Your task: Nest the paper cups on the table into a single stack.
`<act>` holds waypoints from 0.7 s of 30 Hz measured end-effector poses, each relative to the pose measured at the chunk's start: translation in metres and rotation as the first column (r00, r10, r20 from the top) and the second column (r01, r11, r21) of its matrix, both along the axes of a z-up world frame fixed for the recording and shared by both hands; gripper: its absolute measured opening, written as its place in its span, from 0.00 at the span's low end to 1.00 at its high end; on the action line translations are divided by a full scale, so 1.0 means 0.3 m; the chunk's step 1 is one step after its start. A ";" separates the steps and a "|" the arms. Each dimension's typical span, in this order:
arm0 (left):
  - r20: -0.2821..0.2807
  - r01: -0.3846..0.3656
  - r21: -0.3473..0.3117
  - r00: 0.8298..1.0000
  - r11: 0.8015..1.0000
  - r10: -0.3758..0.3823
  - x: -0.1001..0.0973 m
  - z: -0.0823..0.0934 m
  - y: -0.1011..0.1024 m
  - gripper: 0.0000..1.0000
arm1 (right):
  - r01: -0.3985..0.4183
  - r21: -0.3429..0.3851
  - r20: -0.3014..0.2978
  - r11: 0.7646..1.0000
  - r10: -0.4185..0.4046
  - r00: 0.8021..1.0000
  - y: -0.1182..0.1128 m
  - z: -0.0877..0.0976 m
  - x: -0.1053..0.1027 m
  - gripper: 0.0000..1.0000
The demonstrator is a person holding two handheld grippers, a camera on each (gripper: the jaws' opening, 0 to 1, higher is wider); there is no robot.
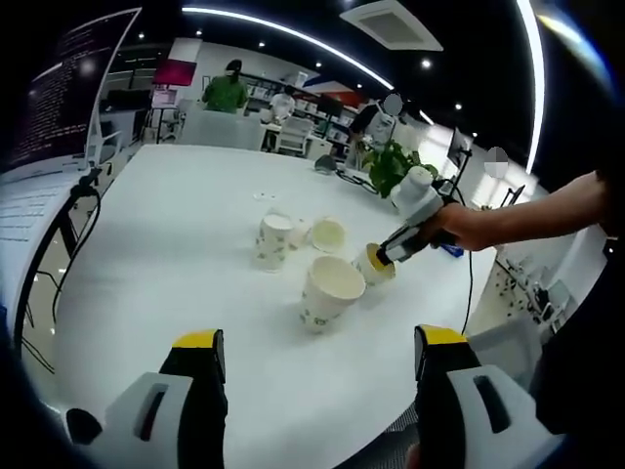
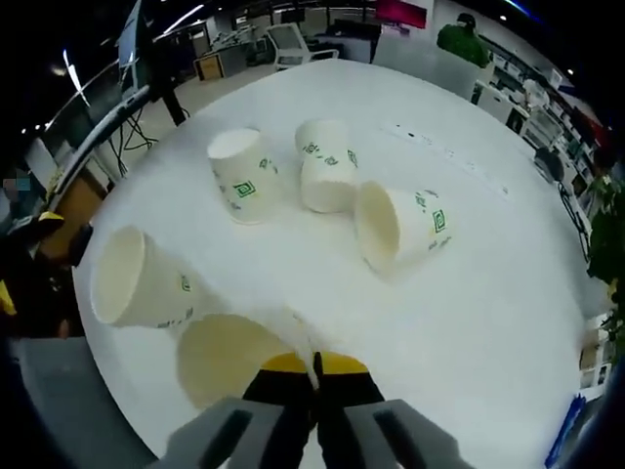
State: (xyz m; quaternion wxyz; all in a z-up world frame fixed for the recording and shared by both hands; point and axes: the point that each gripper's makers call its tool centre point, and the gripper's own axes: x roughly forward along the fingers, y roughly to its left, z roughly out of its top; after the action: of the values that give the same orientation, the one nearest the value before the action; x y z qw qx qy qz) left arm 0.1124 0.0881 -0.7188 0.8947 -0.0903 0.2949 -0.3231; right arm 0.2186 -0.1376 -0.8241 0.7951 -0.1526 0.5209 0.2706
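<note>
Several white paper cups with green print lie spread on the white table (image 1: pixel 176 244). In the left gripper view one cup (image 1: pixel 273 240) stands, another (image 1: pixel 328 234) lies behind it, and a nearer cup (image 1: pixel 330 290) lies with its mouth towards me. My left gripper (image 1: pixel 322 342) hangs open above the near table edge, holding nothing. My right gripper (image 1: pixel 389 252), held by a hand, is shut on the rim of a tipped cup (image 1: pixel 372 266). In the right gripper view the jaws (image 2: pixel 314 367) pinch that cup (image 2: pixel 223 358). Beside it lies a cup (image 2: pixel 142 280), with others (image 2: pixel 242 174) (image 2: pixel 327 168) (image 2: pixel 400 225) farther off.
A green plant (image 1: pixel 389 166) and a small blue object (image 1: pixel 451 250) sit near the table's far right. A monitor (image 1: pixel 68 88) and a black cable (image 1: pixel 83 220) stand at the left. A person in green (image 1: pixel 227 90) stands far back. The table edge (image 2: pixel 107 391) runs close below the held cup.
</note>
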 end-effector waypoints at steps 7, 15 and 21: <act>0.009 0.009 0.007 1.000 1.000 -0.009 0.004 -0.001 -0.008 0.79 | -0.021 -0.002 0.014 1.000 0.021 1.000 -0.003 0.032 -0.018 0.00; 0.015 0.014 0.013 1.000 1.000 -0.014 0.000 0.001 -0.012 0.80 | -0.045 0.010 0.057 0.999 0.044 0.997 -0.014 0.096 0.026 0.00; 0.017 0.021 0.025 1.000 0.999 -0.022 -0.009 0.005 -0.024 0.80 | -0.091 0.038 0.090 0.995 0.087 0.992 0.036 0.199 0.020 0.00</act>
State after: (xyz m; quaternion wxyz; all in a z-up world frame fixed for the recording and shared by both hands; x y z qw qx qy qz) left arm 0.1098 0.0811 -0.7173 0.8948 -0.0731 0.2919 -0.3297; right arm 0.2245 -0.1269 -0.7644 0.8073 -0.1709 0.4724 0.3097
